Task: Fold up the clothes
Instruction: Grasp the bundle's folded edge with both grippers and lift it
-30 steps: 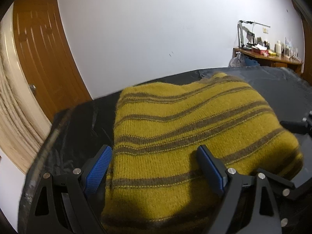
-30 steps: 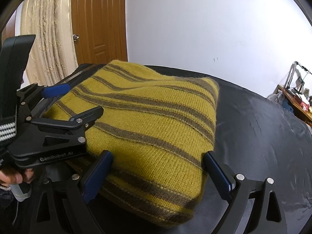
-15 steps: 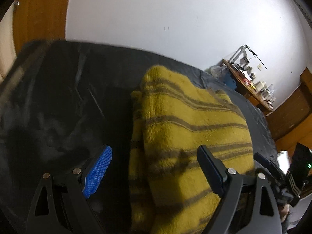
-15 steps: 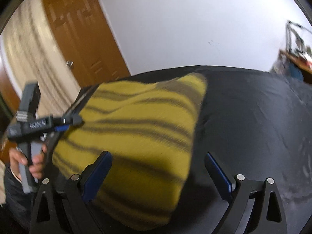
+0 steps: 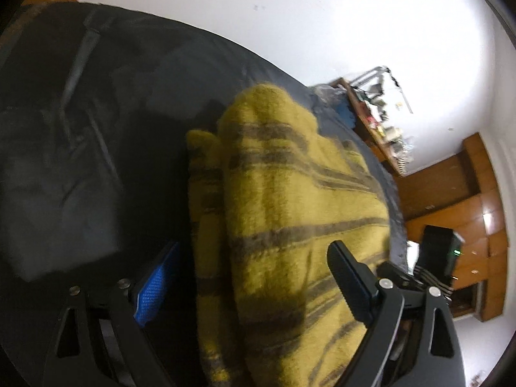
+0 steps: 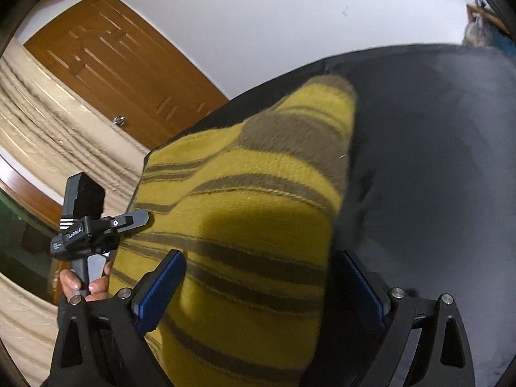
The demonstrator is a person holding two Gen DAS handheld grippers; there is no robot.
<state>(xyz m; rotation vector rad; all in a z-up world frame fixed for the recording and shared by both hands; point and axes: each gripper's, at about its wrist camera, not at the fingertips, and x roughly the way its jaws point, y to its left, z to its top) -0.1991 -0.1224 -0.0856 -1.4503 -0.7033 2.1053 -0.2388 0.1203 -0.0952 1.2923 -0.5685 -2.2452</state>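
Note:
A folded yellow sweater with brown stripes (image 5: 290, 213) lies on a black sheet (image 5: 80, 122); it also shows in the right wrist view (image 6: 245, 213). My left gripper (image 5: 254, 287) is open, its fingers spread on either side of the sweater's near end. My right gripper (image 6: 258, 287) is open too, its fingers straddling the sweater's other near edge. The left gripper, held in a hand, shows at the left of the right wrist view (image 6: 129, 222), beside the sweater. The right gripper's body shows at the right of the left wrist view (image 5: 435, 258).
The black sheet (image 6: 435, 161) covers the whole work surface. A brown door (image 6: 122, 74) and cream bedding (image 6: 48, 129) stand behind it. A cluttered wooden desk (image 5: 380, 129) and wooden cabinets (image 5: 467, 200) are at the far side.
Both grippers have swung around the folded sweater, tilting their views. The sweater has stayed folded on the sheet. Both grippers stayed open.

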